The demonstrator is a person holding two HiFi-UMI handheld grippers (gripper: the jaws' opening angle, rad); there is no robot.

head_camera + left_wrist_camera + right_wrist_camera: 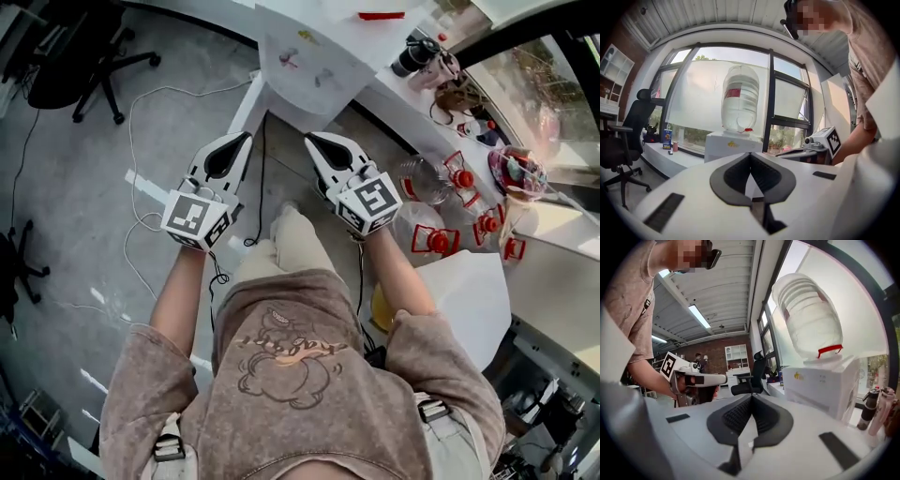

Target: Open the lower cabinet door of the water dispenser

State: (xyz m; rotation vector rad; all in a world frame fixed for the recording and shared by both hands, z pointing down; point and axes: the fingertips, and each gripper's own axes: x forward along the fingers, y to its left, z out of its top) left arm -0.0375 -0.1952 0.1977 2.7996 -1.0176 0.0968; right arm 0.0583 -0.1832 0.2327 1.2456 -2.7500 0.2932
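The white water dispenser (302, 58) stands just ahead of me, seen from above in the head view. In the left gripper view its clear upturned bottle (739, 101) sits on the white top (727, 144); the right gripper view shows the same bottle (808, 317) and body (825, 380). Its lower cabinet door is hidden in every view. My left gripper (246, 139) and right gripper (312, 139) are held side by side in front of the dispenser, near its top, touching nothing. Both are shut and empty: left gripper (750, 154), right gripper (751, 397).
A black office chair (84, 56) stands on the grey floor at the left, with white and black cables (141, 187) trailing near it. Several water bottles with red handles (441, 239) lie at the right, beside a white bin (469, 291). A window counter (670, 157) runs behind the dispenser.
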